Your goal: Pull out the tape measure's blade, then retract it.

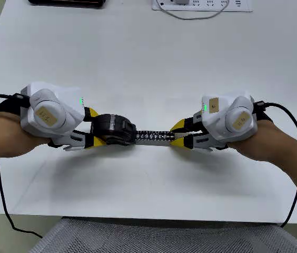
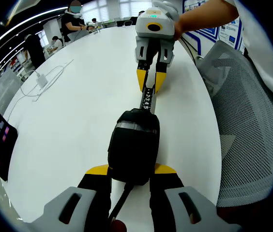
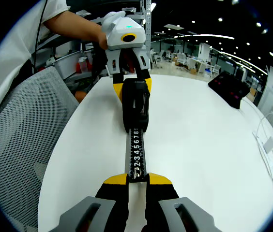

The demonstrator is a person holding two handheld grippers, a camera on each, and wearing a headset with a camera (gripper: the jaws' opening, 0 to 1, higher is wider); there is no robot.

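Left gripper (image 1: 95, 127) in my hand has its yellow-tipped jaws closed on the sides of the rounded black plastic tape measure case (image 1: 114, 129), held low over the white tabletop (image 1: 138, 63) near its front edge. Facing it, my right gripper (image 1: 179, 134) is pinched nearly closed on the end of the narrow black blade with white numerals (image 1: 151, 136). That blade runs short and straight from the case mouth to those jaws, with the two grippers near each other.
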